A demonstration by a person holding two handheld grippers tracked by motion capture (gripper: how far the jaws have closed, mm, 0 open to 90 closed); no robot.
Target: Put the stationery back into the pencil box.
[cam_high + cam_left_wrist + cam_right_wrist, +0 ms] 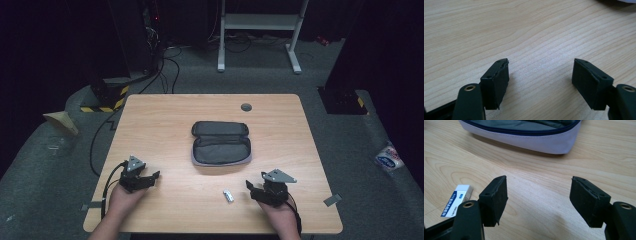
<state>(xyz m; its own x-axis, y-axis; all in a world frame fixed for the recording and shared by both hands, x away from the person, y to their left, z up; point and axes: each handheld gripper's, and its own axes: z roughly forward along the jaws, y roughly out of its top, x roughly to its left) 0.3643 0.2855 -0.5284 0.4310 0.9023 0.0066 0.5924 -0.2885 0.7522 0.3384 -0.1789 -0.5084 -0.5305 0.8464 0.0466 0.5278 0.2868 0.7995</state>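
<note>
Oblong white eraser [456,200], wood-grain table [165,125]

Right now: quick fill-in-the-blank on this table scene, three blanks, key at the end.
1. The pencil case lies unzipped and ____ on the table.
2. The small white thing nearest the right gripper is an ____.
3. The left gripper has ____ between its pads.

Missing words: open; eraser; nothing

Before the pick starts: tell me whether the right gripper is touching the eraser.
Apart. In the right gripper view, bare table shows between the eraser and the right gripper, whose open fingers hold nothing.
</note>
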